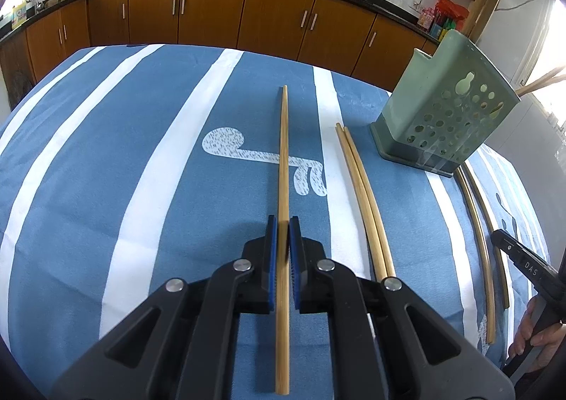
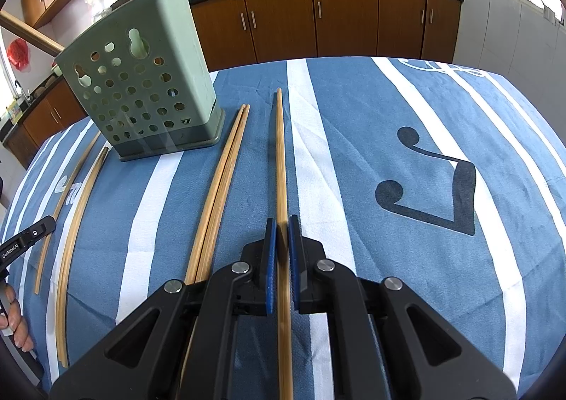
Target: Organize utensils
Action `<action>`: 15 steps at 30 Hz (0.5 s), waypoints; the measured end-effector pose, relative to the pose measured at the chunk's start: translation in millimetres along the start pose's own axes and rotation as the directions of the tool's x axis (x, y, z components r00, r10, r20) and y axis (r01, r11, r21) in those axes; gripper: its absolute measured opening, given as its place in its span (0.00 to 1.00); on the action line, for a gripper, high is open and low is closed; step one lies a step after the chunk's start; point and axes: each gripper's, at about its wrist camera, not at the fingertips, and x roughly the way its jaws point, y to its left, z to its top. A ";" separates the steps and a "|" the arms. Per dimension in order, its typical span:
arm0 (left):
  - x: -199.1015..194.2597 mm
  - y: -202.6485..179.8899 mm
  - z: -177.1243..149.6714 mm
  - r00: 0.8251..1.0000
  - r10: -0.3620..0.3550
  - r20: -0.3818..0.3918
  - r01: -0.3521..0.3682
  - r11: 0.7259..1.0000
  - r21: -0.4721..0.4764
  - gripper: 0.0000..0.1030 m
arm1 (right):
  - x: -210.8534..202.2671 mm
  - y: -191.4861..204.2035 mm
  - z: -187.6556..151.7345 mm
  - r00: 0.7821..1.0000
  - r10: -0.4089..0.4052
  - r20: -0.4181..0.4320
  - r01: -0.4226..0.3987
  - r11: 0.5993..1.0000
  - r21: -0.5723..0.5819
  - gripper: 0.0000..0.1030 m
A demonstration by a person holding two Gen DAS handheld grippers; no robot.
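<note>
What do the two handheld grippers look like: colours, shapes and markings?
Both the left gripper and the right gripper are matte black, with angular linkage arms, round silver pivot bolts and ridged blue pads. White lettering marks their sides. No cables or sleeves show.

Green holder (image 2: 141, 81) and loose chopstick pairs (image 2: 219, 187) crowd the tablecloth's left; right side (image 2: 442, 116) lies open.
</note>
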 end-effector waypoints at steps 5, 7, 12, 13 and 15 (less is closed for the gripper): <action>-0.2 0.8 0.2 1.000 -0.005 0.000 0.005 1.000 -0.004 0.09 | -0.3 -1.0 0.0 1.000 0.006 0.000 -0.006 1.000 0.005 0.08; -0.1 0.9 0.2 1.000 -0.006 0.000 0.006 1.000 -0.005 0.09 | -0.3 -1.4 0.2 1.000 0.008 0.000 -0.008 1.000 0.006 0.08; -0.1 1.0 0.1 1.000 -0.007 0.000 0.007 1.000 -0.007 0.09 | -0.5 -1.7 0.3 1.000 0.012 0.000 -0.012 1.000 0.009 0.08; -0.1 1.0 0.2 1.000 -0.008 0.000 0.008 1.000 -0.008 0.09 | -0.6 -1.7 0.3 1.000 0.012 0.000 -0.012 1.000 0.009 0.08; 0.0 0.4 0.0 1.000 -0.004 0.001 0.004 1.000 -0.005 0.09 | -0.9 -2.0 0.4 1.000 0.009 0.000 -0.009 1.000 0.008 0.08</action>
